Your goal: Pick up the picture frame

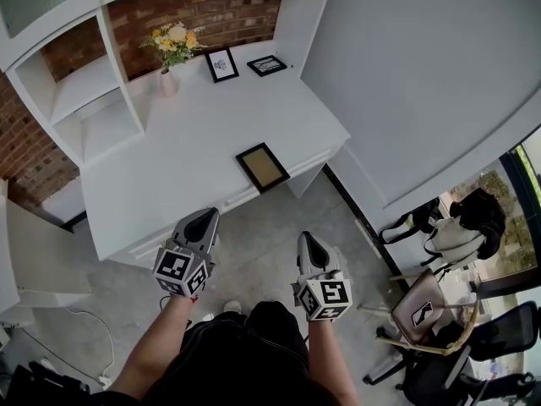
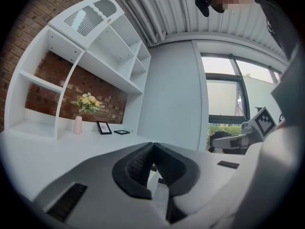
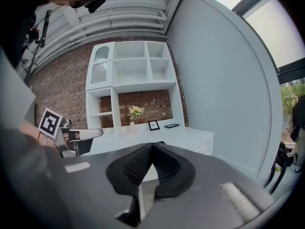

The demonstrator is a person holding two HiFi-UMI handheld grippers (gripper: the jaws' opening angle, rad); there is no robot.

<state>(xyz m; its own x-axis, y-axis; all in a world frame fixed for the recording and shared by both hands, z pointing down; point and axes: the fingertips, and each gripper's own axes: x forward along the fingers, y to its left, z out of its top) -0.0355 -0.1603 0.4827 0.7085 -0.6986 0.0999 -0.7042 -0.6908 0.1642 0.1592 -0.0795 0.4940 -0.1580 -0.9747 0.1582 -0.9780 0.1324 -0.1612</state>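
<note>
1. In the head view both forearms reach forward from 6 o'clock, each hand hidden behind its gripper's marker cube.
2. The left gripper (image 1: 205, 218) points toward about 12 to 1 o'clock. Its own view shows it roughly level, with the jaws (image 2: 152, 147) pressed together at the tips and nothing between them.
3. The right gripper (image 1: 304, 239) points toward about 11 to 12 o'clock, beside the left one and apart from it. Its jaws (image 3: 151, 147) are likewise pressed together and empty.
4. Both grippers hang over the grey floor (image 1: 254, 252), short of the front edge of the white desk (image 1: 169, 159).
5. The picture frame (image 1: 263, 167) lies flat on the desk, close to that front edge and turned askew to it. It sits at roughly 1 to 2 o'clock from the left gripper and 11 o'clock from the right, touched by neither.
6. The desktop around the frame is bare. At the back, against the brick wall, stand a vase of flowers (image 1: 173, 49), a small upright frame (image 1: 222, 64) and a small flat frame (image 1: 266, 65), all well apart from the task's frame.
7. Shelving (image 1: 84, 100) bounds the desk at 9 to 10 o'clock; a grey wall (image 1: 423, 74) closes it in at 2 to 3 o'clock.
8. Office chairs (image 1: 439, 235) crowd the floor at 4 o'clock, near the right gripper's side.
</note>
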